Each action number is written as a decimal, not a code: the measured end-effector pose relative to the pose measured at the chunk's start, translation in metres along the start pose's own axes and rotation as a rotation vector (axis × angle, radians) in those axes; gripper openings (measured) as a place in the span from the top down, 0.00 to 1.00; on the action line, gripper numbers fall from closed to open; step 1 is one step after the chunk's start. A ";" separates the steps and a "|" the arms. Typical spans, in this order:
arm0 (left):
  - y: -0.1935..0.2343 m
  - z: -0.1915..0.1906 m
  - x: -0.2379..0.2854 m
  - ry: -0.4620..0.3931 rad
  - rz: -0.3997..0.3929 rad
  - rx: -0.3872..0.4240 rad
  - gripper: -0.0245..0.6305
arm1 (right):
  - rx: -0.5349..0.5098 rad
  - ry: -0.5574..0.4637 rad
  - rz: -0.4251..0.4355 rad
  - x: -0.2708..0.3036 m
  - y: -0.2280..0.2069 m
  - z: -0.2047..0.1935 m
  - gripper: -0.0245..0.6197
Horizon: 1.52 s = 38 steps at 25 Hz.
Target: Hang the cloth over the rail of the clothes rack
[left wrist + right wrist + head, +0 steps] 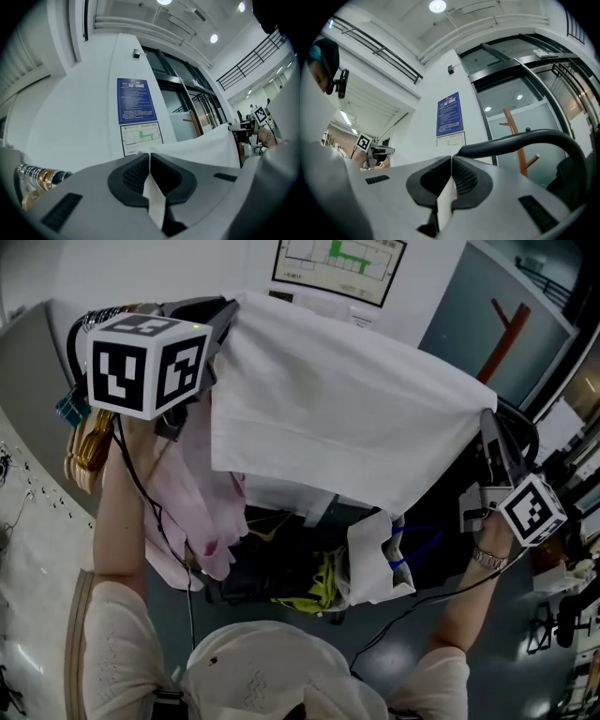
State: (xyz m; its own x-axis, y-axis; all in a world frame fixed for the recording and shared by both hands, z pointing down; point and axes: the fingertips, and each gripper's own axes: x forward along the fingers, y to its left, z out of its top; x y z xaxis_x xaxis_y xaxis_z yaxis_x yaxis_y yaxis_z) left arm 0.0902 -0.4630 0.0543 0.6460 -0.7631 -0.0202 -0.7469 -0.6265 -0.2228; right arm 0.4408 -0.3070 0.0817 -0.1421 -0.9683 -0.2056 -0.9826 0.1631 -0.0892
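L hand-held gripper (150,158) & R hand-held gripper (451,161) each clamp white cloth (347,399) corners; rail not discernible.

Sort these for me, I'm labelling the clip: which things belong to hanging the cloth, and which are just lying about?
Belong to the job: white cloth; left gripper, shut on it; right gripper, shut on it.
Just lying about: pink garment; hangers; white bag; yellow item; blue wall notice.
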 end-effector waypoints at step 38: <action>-0.185 -0.180 -0.111 -0.409 -0.250 -0.254 0.94 | -0.076 -0.026 0.110 -0.065 0.149 -0.211 0.93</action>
State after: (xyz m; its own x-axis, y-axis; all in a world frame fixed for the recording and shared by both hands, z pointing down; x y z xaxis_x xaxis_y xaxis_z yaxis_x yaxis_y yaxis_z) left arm 0.1283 -0.2911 0.2736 0.7792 -0.4936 -0.3863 -0.5447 -0.8382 -0.0276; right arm 0.2781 -0.2599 0.2871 -0.2474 -0.9400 -0.2350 -0.9676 0.2523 0.0095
